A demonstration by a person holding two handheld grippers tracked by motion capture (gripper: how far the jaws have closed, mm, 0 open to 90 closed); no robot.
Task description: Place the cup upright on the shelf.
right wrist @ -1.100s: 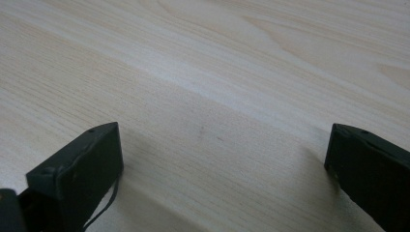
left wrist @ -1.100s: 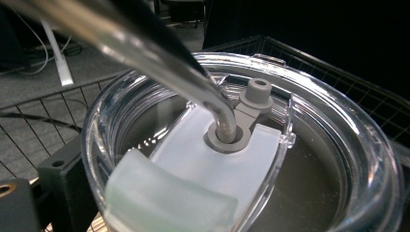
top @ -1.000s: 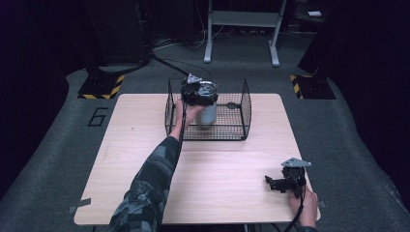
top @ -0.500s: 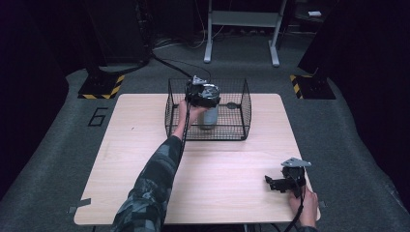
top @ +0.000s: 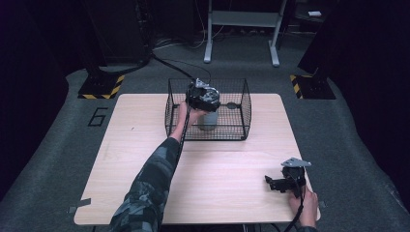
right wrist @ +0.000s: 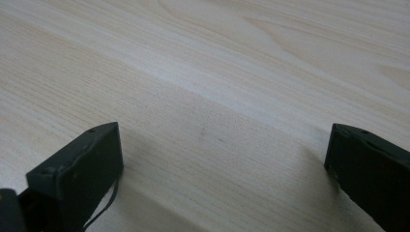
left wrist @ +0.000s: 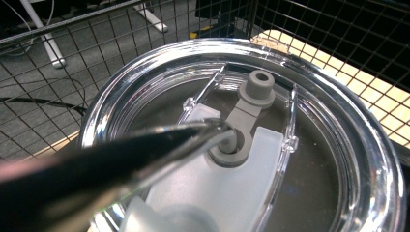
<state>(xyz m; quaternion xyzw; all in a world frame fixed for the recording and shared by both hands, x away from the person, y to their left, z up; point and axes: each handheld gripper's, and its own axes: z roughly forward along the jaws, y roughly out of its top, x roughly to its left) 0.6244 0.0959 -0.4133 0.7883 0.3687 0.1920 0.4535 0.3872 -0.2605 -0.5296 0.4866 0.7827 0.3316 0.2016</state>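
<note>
Lowering a cup (top: 209, 121) into the wire basket (top: 241, 104) looks like the step in hand: the left gripper (top: 203, 96), upper middle of the high view, sits over the cup inside the basket. In the left gripper view its jaws seem clamped on the clear lid (left wrist: 338, 145), one blurred jaw crossing the lower left toward the grey stopper (left wrist: 256, 89). Next, I judge, the cup must settle on the basket floor before release, then the hand must rise clear of the mesh walls. The right gripper (top: 285, 181) rests at lower right on the table (top: 145, 145), jaws wide apart.
</note>
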